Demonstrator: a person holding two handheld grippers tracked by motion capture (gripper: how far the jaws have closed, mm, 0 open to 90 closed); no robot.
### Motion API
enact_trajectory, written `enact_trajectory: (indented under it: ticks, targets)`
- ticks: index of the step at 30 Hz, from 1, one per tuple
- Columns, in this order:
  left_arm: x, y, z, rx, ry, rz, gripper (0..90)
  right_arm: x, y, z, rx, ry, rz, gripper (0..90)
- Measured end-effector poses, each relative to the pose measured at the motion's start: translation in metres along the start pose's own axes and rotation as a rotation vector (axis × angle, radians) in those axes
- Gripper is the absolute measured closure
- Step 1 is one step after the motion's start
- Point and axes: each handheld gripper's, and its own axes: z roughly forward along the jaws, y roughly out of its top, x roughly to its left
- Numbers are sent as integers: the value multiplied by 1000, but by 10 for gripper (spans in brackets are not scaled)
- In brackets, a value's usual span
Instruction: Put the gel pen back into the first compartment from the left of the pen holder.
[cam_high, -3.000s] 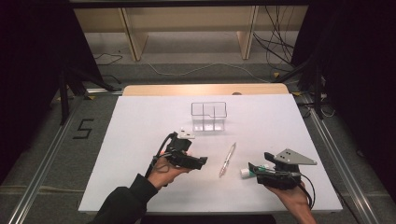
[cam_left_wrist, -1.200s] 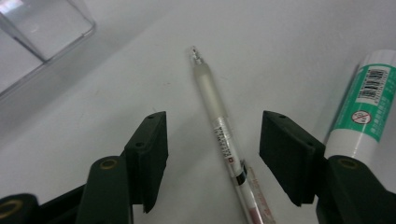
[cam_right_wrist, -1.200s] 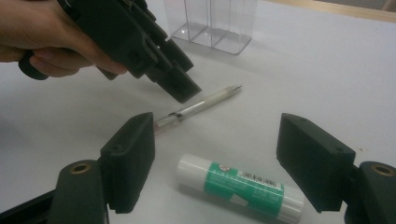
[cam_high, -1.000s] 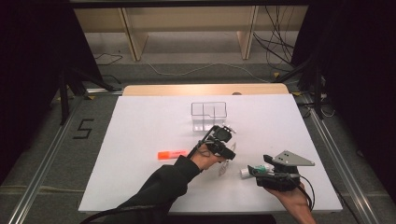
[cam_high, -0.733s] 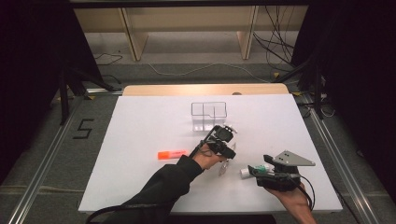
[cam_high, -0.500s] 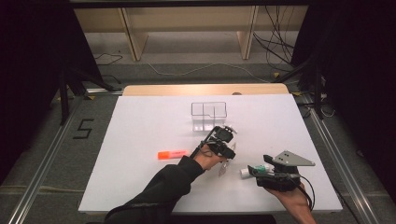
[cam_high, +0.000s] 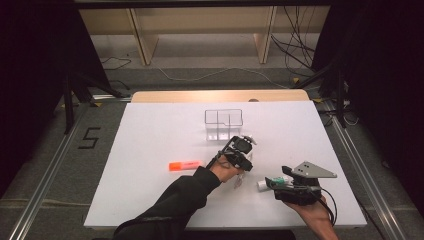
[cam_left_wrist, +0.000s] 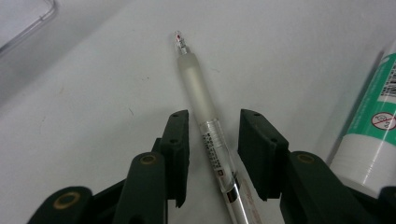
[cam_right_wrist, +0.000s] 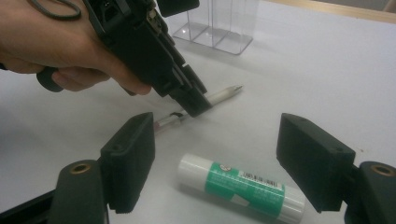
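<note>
On the white table (cam_high: 150, 135), a clear box (cam_high: 223, 124) stands at twelve o'clock from the left gripper (cam_left_wrist: 213, 154), whose jaws have just been closing astride the pen (cam_left_wrist: 205, 126) without pinching it yet. At four o'clock from it, the right gripper (cam_right_wrist: 217, 158) rests spread wide, the glue stick (cam_right_wrist: 243, 186) lying between its jaws; an orange marker (cam_high: 184, 165) lies at nine o'clock.

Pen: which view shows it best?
Left gripper view: the pen lies between the left gripper jaws, tip and label sharp. Right gripper view has it partly hidden behind that gripper; high view shows a faint sliver.
</note>
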Motion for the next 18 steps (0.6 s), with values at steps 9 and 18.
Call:
enact_trajectory:
  ticks: [9, 18]
  targets:
    - [0, 3, 1, 35, 4, 2, 647, 0, 0, 0, 0, 2, 0, 290]
    - [-2, 5, 2, 58, 7, 12, 668, 0, 0, 0, 0, 3, 0, 290]
